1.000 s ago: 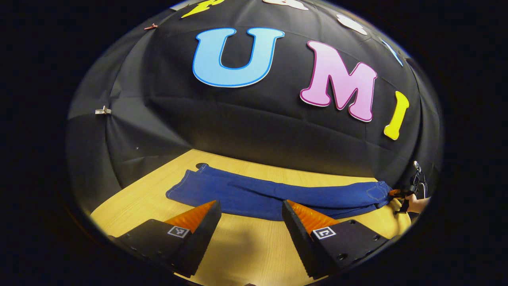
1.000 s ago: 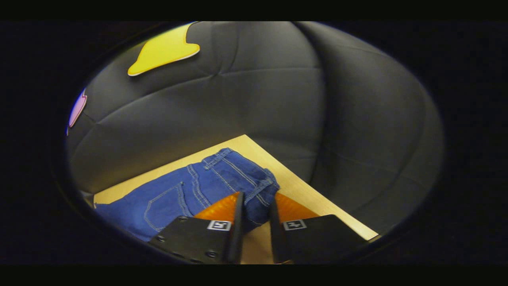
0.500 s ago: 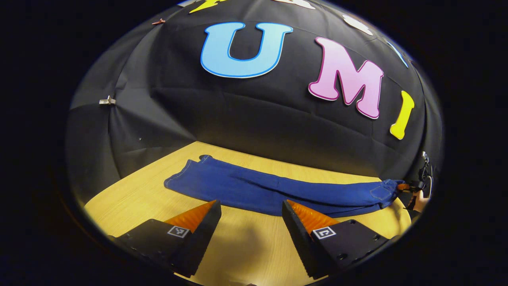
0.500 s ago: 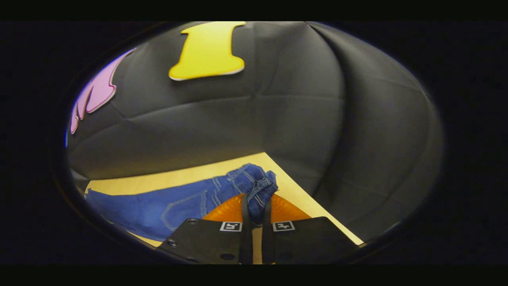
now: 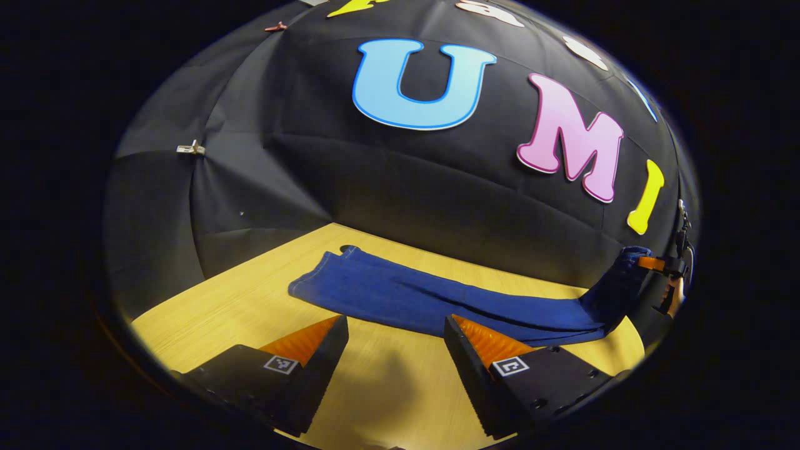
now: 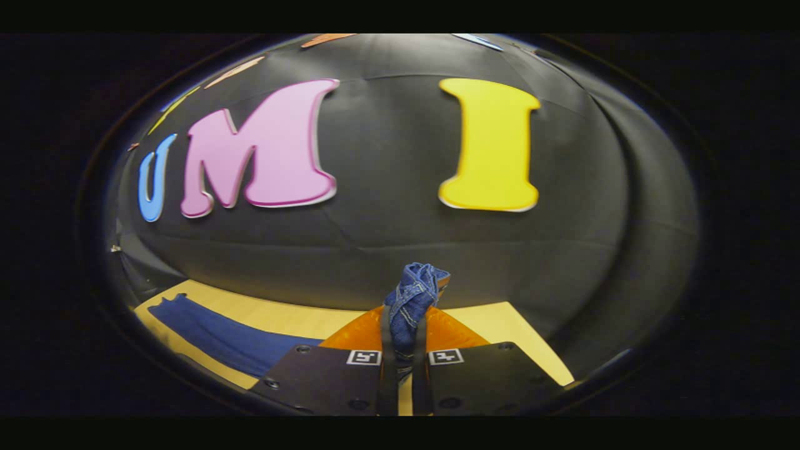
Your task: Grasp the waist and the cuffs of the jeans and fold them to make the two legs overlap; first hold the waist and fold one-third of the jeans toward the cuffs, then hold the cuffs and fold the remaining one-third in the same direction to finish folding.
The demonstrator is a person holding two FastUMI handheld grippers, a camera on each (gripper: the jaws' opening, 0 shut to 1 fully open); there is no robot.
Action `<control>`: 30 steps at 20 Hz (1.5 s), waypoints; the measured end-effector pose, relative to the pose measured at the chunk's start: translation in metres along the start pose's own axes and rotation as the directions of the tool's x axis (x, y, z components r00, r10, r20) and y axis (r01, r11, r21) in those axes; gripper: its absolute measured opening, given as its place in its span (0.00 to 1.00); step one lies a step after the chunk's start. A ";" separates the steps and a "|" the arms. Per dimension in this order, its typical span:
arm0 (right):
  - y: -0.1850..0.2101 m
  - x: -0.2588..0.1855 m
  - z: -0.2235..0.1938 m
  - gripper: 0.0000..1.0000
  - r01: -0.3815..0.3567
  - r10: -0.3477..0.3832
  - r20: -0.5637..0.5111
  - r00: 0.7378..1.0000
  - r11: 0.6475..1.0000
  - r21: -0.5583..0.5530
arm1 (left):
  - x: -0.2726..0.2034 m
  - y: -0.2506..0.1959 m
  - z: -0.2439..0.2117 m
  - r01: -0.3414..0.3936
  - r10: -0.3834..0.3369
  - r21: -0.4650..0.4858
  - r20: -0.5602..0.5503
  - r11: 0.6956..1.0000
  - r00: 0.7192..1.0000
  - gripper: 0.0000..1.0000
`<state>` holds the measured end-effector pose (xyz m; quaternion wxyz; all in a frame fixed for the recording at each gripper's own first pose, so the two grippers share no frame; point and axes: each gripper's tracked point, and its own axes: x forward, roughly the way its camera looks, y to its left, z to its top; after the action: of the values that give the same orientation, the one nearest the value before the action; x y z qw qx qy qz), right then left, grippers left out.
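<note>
Two grippers are working here, and we are seeing them over a pale yellow wooden table (image 5: 250,306). We are watching the left gripper (image 5: 394,340) hovering above the table's near edge with its jaws spread wide and nothing between them; small square black-and-white marker tags are sitting on its fingers (image 5: 312,340), carrying patterns and no readable writing.

We are seeing the dark blue denim jeans (image 5: 437,303) lying stretched along the table's far edge, close to the black cloth wall (image 5: 387,187). Their cuff end (image 5: 328,275) is resting flat toward the far left corner, beside a small dark round hole (image 5: 345,249) in the tabletop. Toward the right edge the fabric is rising off the table, its waist end (image 5: 625,262) hanging in the air from the right gripper (image 5: 656,264).

In the right gripper view, we are seeing the right gripper (image 6: 400,340) clamping a bunched wad of the waist (image 6: 414,294) between both fingers, the denim sticking up above the tips, pale stitching showing. No brand or label on the jeans is legible to us.
</note>
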<state>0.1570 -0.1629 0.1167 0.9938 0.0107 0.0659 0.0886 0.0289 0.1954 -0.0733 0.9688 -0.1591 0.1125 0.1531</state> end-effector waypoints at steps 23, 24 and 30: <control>0.013 -0.013 -0.086 0.14 -0.367 0.321 -0.277 0.905 0.921 -0.132 | 0.191 0.147 0.044 -0.109 0.109 0.001 -0.052 0.994 0.993 0.96; 0.019 -0.018 -0.091 0.24 -0.388 0.343 -0.286 0.895 0.914 -0.120 | 0.202 0.154 0.035 -0.126 0.125 -0.005 -0.085 0.992 0.988 0.96; 0.019 -0.047 -0.089 0.99 -0.393 0.370 -0.283 0.885 0.919 -0.027 | 0.217 0.161 0.007 -0.086 0.121 0.164 -0.215 0.983 0.969 0.97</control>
<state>0.0956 -0.1523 0.0348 0.9379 -0.0304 0.1947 0.2856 0.1782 0.3997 -0.1685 0.9500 -0.0939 0.2404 0.1755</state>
